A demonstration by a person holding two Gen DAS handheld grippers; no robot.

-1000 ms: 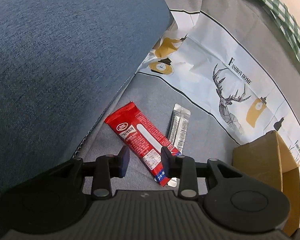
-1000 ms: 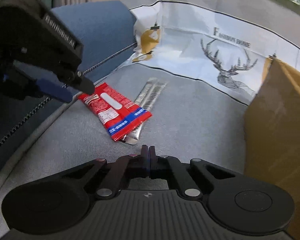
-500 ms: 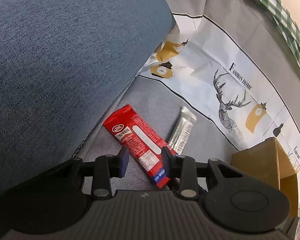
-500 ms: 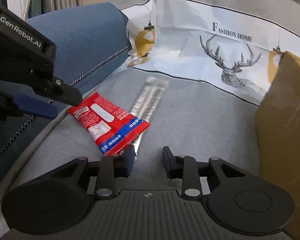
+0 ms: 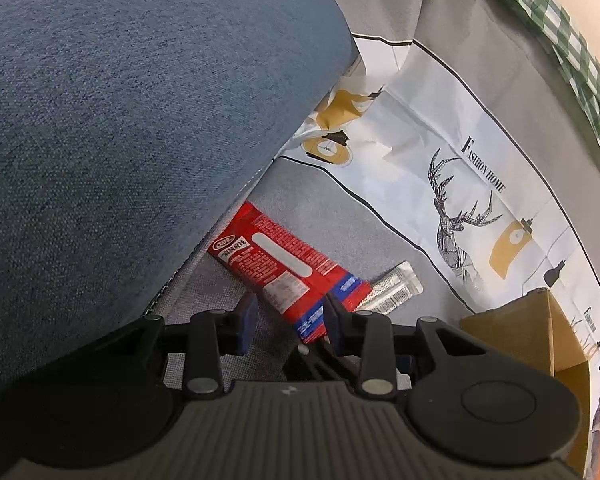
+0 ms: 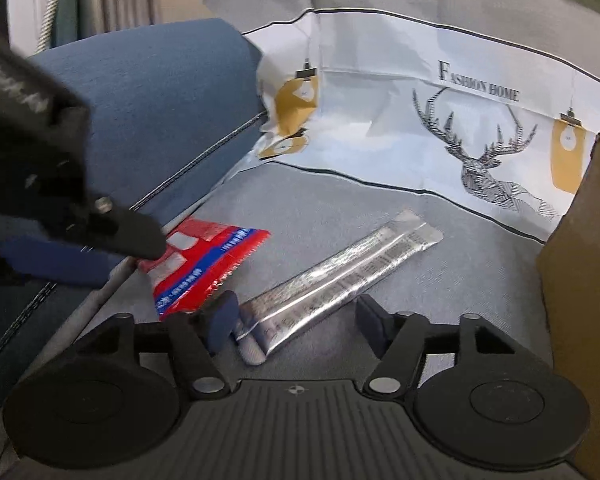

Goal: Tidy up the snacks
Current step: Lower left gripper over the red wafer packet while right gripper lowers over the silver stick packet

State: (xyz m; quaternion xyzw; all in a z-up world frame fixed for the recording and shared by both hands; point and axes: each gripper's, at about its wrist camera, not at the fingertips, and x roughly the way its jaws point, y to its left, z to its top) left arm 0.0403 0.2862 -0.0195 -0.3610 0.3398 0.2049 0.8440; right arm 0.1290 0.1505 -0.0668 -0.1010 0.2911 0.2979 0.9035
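Note:
A red snack packet [image 5: 284, 268] lies on the grey seat beside the blue cushion; it also shows in the right wrist view [image 6: 208, 268]. My left gripper [image 5: 288, 316] is open, its fingers either side of the packet's near end. A silver snack packet [image 6: 340, 276] lies on the seat; its far end shows in the left wrist view [image 5: 394, 290]. My right gripper [image 6: 296, 318] is open wide, its fingers either side of the silver packet's near end. The left gripper's body shows blurred at the left of the right wrist view.
A cardboard box [image 5: 540, 336] stands at the right, also in the right wrist view [image 6: 584, 280]. A blue cushion [image 5: 120, 120] rises on the left. A white deer-print cloth [image 6: 440, 120] covers the sofa back behind the packets.
My right gripper opened from shut to wide and moved up to the silver packet. My left gripper closed in on the red packet, which shifted and turned away from the silver one.

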